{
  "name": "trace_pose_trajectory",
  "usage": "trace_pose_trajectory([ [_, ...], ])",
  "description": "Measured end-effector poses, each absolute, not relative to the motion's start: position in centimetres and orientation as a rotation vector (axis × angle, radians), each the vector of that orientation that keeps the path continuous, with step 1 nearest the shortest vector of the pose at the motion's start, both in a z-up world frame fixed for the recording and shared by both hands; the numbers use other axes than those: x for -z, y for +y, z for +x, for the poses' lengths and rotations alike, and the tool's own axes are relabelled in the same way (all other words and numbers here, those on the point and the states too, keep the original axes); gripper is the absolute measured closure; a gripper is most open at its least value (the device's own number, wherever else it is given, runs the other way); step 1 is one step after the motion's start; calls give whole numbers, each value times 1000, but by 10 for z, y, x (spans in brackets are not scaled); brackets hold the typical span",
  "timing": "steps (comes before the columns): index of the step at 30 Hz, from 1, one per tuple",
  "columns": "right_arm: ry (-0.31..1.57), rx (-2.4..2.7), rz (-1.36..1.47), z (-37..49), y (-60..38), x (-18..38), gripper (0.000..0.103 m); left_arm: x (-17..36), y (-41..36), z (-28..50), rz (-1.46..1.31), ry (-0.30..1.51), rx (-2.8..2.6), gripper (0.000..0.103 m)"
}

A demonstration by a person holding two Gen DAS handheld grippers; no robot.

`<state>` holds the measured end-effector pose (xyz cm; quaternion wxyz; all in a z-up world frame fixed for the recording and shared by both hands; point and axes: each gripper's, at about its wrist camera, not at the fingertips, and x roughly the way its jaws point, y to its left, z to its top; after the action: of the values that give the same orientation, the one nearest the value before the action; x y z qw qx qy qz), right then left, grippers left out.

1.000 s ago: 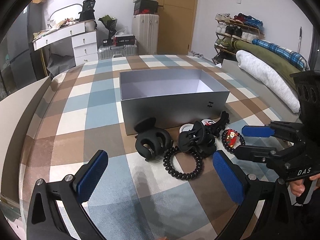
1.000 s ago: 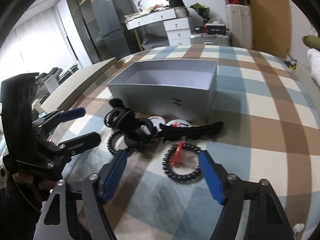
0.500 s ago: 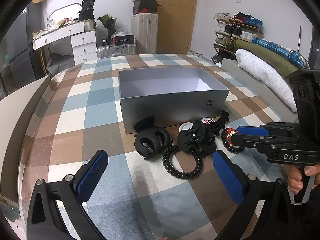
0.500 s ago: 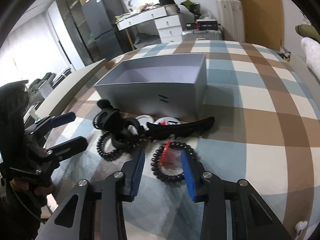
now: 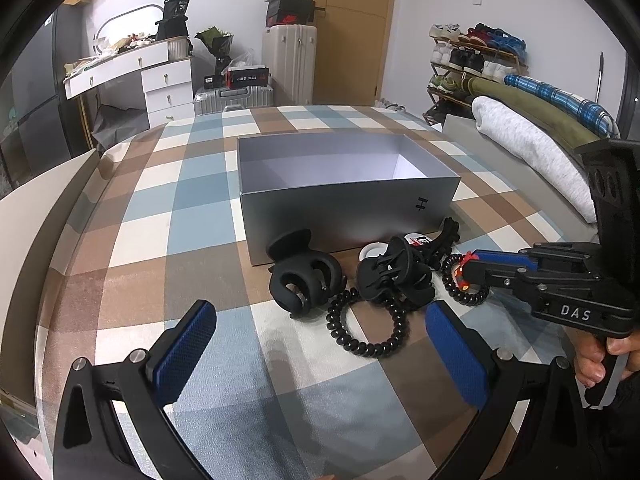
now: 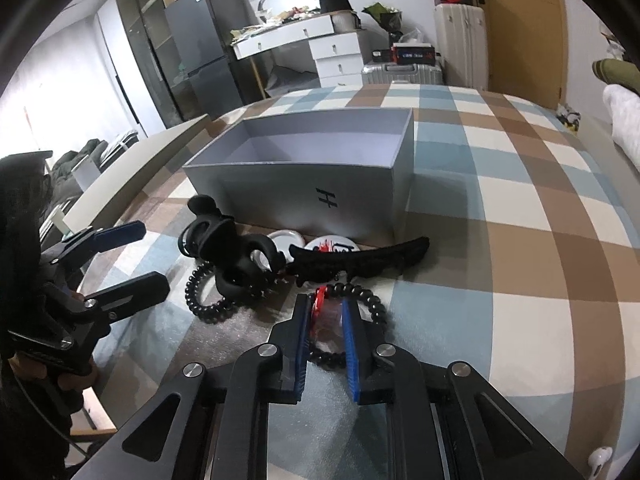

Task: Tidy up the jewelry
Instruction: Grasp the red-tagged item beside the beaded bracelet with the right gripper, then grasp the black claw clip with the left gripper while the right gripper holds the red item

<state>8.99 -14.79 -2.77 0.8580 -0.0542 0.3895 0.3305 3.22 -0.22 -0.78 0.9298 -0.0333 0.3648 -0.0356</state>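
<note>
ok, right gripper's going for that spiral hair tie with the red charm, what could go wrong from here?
1. The right gripper is closing around the red charm, not the spiral hair tie's coil, so it may slip out when lifted.
2. The long black clip lies close behind and could get dragged.
3. The grey box wall is tall to clear.

The right gripper's (image 6: 326, 312) blue fingers (image 6: 349, 332) cover part of the black coil bracelet (image 6: 370, 300), so whether they press it is hard to tell. The two white round things (image 6: 286, 237) hide partly under the black hair clips (image 6: 236, 256). The grey box's (image 5: 340, 204) floor is mostly hidden by its wall.
</note>
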Motion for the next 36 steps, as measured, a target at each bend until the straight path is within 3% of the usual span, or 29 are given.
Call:
trace_pose_trajectory([
  [18, 750, -724, -37, 87, -157, 11, 88, 12, 16, 44, -148, 770, 50, 2],
  [23, 748, -729, -37, 85, -157, 11, 88, 13, 13, 52, -124, 788, 46, 11],
  [29, 742, -729, -32, 85, -158, 8, 88, 19, 15, 64, -138, 838, 68, 28],
  [32, 741, -728, -33, 85, -158, 8, 88, 21, 14, 65, -142, 852, 76, 40],
  [34, 739, -727, -33, 85, -158, 7, 88, 22, 15, 66, -152, 860, 86, 54],
  [36, 741, -729, -33, 85, -157, 8, 88, 22, 16, 66, -168, 861, 97, 59],
])
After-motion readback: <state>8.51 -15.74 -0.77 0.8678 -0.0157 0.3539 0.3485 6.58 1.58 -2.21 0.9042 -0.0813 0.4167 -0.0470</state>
